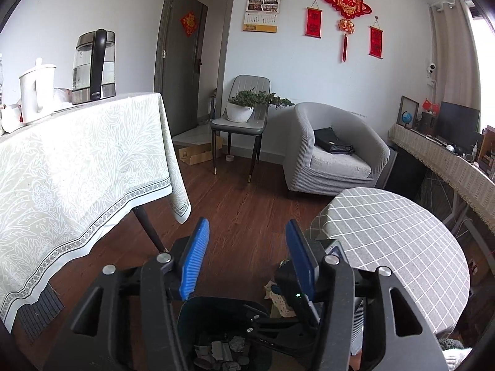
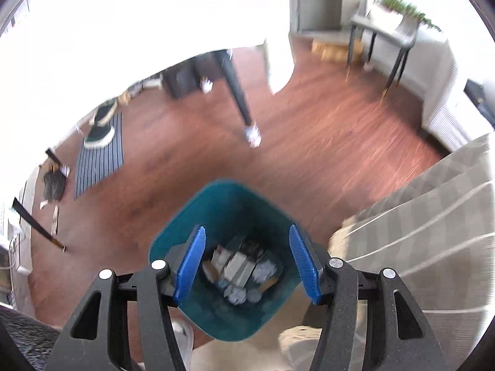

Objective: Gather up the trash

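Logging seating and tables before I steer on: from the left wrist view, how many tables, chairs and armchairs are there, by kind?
Tables: 2, the leaf-pattern-cloth table and the round checked-cloth table
Chairs: 1, the grey chair with a potted plant on its seat
Armchairs: 1, the grey armchair
Total: 4

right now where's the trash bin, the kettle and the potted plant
trash bin (image 2: 229,204): right wrist view, inner back wall
kettle (image 1: 98,61): left wrist view, black handle
potted plant (image 1: 239,113): left wrist view, white pot
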`<state>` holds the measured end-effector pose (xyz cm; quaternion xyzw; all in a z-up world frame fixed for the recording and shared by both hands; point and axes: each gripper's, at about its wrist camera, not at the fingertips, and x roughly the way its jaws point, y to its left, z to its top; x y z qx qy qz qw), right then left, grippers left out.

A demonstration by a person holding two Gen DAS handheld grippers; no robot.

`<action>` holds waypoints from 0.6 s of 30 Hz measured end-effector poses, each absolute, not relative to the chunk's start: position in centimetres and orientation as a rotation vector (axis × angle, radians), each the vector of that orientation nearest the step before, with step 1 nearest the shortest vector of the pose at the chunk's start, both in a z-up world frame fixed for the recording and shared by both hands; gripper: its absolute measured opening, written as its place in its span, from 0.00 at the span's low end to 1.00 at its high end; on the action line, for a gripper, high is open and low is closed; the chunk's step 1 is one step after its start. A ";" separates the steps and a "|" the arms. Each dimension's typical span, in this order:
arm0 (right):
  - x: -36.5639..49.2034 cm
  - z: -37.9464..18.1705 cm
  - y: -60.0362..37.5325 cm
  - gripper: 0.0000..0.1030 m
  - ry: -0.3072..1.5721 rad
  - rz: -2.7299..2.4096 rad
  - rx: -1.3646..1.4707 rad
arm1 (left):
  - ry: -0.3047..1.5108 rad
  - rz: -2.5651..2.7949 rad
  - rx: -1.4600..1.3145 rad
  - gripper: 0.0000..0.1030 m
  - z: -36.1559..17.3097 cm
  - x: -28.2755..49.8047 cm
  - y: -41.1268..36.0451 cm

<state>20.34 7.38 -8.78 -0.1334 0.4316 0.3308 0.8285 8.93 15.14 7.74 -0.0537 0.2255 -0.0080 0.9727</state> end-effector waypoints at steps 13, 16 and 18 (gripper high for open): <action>16.5 2.3 -7.4 0.68 0.623 0.479 -0.110 | 0.417 0.029 -0.049 0.89 8.3 4.7 10.3; 14.4 3.1 -11.5 0.73 0.583 0.400 -0.098 | 0.426 0.007 -0.043 0.92 8.2 4.0 8.8; 13.1 3.5 -14.3 0.74 0.558 0.343 -0.096 | 0.430 -0.010 -0.031 0.93 8.2 3.5 7.7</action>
